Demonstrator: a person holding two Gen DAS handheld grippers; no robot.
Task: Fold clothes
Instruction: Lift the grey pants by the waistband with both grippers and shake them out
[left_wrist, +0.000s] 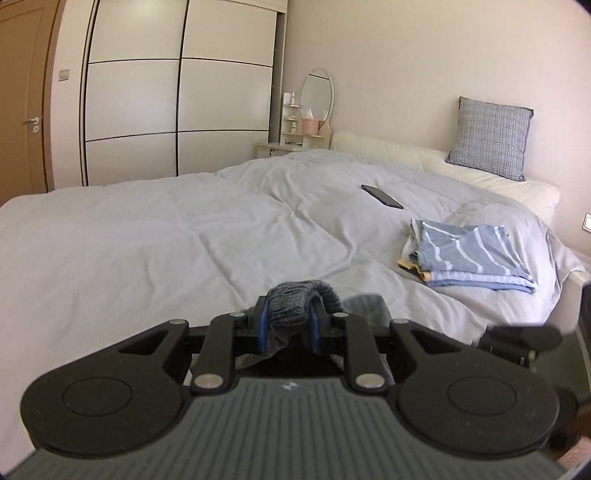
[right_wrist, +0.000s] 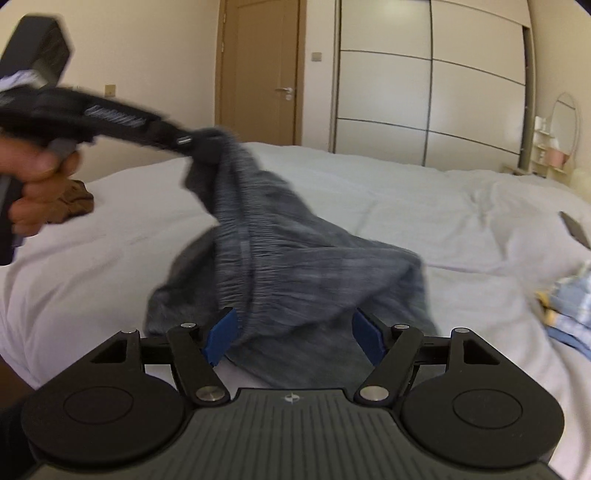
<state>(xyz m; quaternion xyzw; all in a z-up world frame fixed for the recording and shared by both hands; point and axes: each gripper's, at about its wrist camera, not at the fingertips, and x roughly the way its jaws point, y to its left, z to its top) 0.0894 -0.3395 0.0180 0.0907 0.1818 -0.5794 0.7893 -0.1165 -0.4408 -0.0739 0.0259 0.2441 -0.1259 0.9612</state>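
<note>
Bedroom, pale duvet on bed (right_wrist: 369, 199). Left gripper (left_wrist: 287, 322) clamped on bunched edge of grey garment (right_wrist: 288, 266), lifted up-left. Cloth slopes down-right to bed, long axis diagonal. Right gripper (right_wrist: 293, 334) released, jaws straddling lower hem, nearer free end.

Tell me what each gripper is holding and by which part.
The left gripper pinches the grey garment by a bunched fold at its upper edge. The right gripper holds nothing: its fingers stand open around the cloth's lower part.
</note>
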